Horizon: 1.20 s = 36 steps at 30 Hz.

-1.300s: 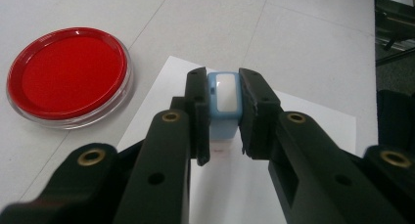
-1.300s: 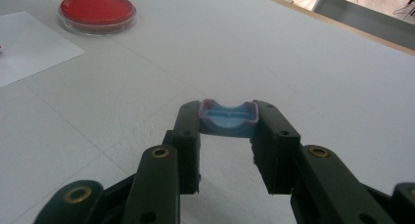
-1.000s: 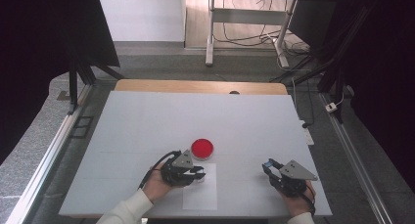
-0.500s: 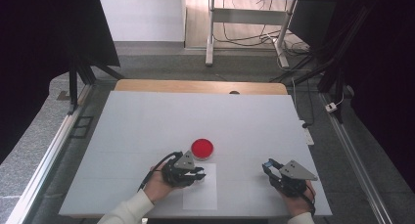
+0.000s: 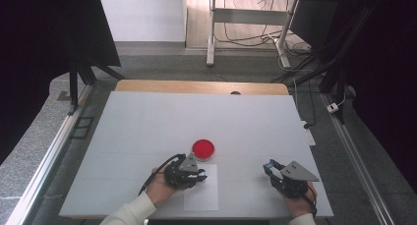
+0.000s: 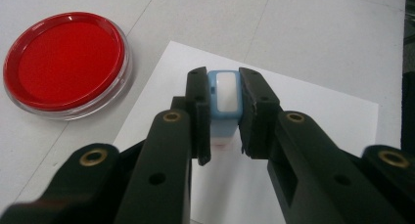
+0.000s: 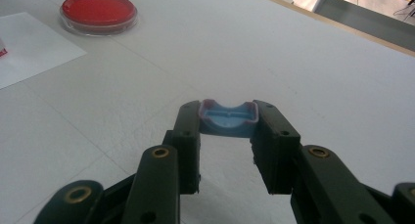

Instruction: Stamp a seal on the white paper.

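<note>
My left gripper [image 5: 199,175] is shut on a small light-blue stamp [image 6: 224,102], which stands upright with its lower end on a white sheet of paper [image 6: 313,116]. A trace of red shows at the stamp's foot. A round red ink pad [image 6: 66,62] in a clear dish lies just past the paper's corner, and in the high view the ink pad [image 5: 203,148] sits beyond the left gripper. Over bare table at the front right, my right gripper [image 5: 269,167] is shut on a shallow blue cap [image 7: 229,119], hollow side up.
The white table [image 5: 196,117] ends in a wooden strip [image 5: 196,86] at the far side. The paper [image 5: 204,195] lies near the front edge between both hands. A floor rail [image 5: 44,156] runs along the left and cables lie beyond the table.
</note>
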Available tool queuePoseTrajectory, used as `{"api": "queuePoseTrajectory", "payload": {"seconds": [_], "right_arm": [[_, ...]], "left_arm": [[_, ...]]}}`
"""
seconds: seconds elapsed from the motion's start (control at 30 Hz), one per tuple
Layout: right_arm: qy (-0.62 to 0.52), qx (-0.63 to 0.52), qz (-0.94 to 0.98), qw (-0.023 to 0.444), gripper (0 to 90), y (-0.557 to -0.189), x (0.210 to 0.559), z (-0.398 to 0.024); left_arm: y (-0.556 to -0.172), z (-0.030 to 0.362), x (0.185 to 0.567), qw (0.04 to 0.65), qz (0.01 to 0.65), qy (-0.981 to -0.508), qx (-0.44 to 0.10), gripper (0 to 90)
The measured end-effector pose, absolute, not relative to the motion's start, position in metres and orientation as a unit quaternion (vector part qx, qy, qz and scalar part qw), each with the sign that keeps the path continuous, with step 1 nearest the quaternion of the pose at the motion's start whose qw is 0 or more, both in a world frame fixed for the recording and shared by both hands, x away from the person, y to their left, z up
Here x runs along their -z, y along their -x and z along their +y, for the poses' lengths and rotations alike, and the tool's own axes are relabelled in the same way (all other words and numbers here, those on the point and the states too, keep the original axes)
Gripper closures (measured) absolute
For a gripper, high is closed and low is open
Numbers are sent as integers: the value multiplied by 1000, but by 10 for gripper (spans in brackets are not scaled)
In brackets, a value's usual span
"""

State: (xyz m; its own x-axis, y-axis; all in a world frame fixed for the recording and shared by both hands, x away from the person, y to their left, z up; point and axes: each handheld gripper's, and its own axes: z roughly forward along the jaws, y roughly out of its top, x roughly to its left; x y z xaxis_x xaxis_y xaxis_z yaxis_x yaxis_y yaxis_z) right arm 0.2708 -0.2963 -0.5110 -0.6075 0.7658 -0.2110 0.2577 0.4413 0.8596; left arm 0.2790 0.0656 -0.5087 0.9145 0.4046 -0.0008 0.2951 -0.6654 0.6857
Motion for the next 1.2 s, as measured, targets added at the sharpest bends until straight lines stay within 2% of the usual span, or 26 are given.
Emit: {"api": "queuePoseTrajectory", "payload": {"seconds": [1.2], "right_arm": [[-322, -423, 792, 302, 645, -270, 511, -295]], "left_arm": [[-278, 66, 510, 362, 189, -909, -80, 762]]}}
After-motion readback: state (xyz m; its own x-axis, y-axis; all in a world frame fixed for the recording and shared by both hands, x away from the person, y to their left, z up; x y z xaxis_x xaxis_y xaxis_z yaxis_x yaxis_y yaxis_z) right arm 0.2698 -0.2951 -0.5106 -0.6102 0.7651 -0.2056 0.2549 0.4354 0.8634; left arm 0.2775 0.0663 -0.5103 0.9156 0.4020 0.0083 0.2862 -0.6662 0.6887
